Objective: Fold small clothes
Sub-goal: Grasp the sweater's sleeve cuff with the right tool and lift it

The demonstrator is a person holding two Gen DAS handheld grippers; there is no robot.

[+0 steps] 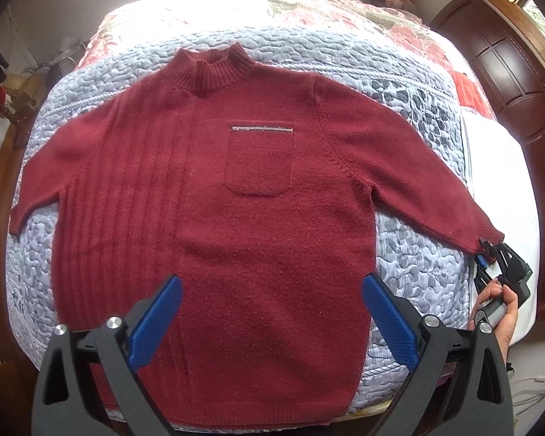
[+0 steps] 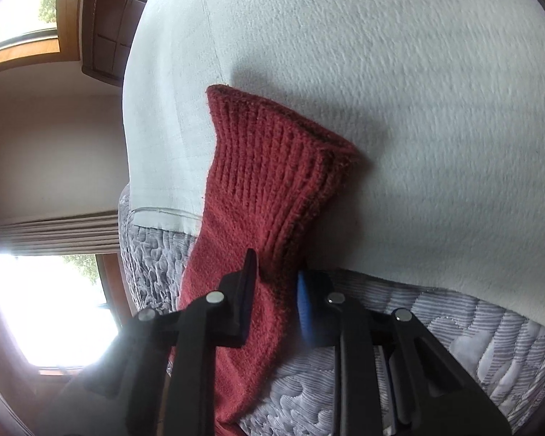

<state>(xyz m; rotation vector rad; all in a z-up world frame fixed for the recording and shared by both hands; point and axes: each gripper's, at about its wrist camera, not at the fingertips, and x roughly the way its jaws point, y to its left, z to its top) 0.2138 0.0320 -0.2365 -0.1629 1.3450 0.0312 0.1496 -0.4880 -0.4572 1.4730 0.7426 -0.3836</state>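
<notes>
I see the red sweater spread flat, front up, on the grey quilt. My right gripper pinches its cuff at four o'clock, beside a white sheet. My left gripper hovers wide apart over the hem, holding nothing.

Fuzzy matt knitted wool sweater with ribbed cuff, shiny metallic trim on pocket, puffy quilted cloth bedcover, rough white textured sheet, matt black plastic grippers with dotted blue pads, glossy dark wood wardrobe
</notes>
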